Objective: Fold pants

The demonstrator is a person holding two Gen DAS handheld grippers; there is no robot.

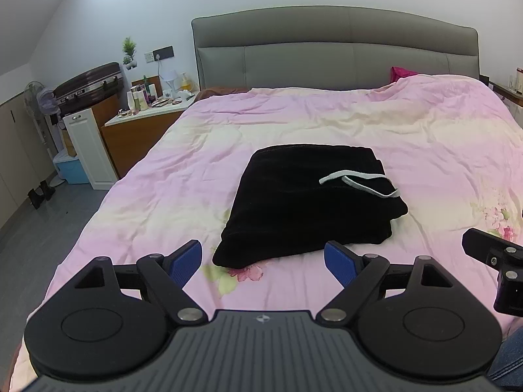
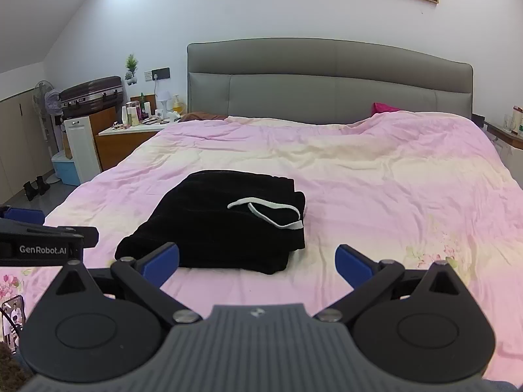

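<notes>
Black pants [image 1: 304, 202] lie folded into a compact rectangle on the pink bedspread [image 1: 408, 137], with a white drawstring [image 1: 359, 183] looped across the top right. My left gripper [image 1: 263, 263] is open, held back just short of the bundle's near edge, nothing between its blue pads [image 1: 186, 263]. In the right wrist view the same pants [image 2: 215, 222] sit left of centre, drawstring [image 2: 268, 212] on top. My right gripper [image 2: 256, 263] is also open and empty, near the bundle's front right corner. The left gripper's body [image 2: 42, 245] shows at the left edge there.
A grey padded headboard [image 1: 336, 49] backs the bed. A nightstand [image 1: 147, 117] crowded with bottles stands left, with a white cabinet [image 1: 86, 150], suitcase [image 1: 88, 85], fan [image 1: 41, 101] and blue bin [image 1: 70, 170] beyond. A phone [image 2: 13, 320] lies at the near left.
</notes>
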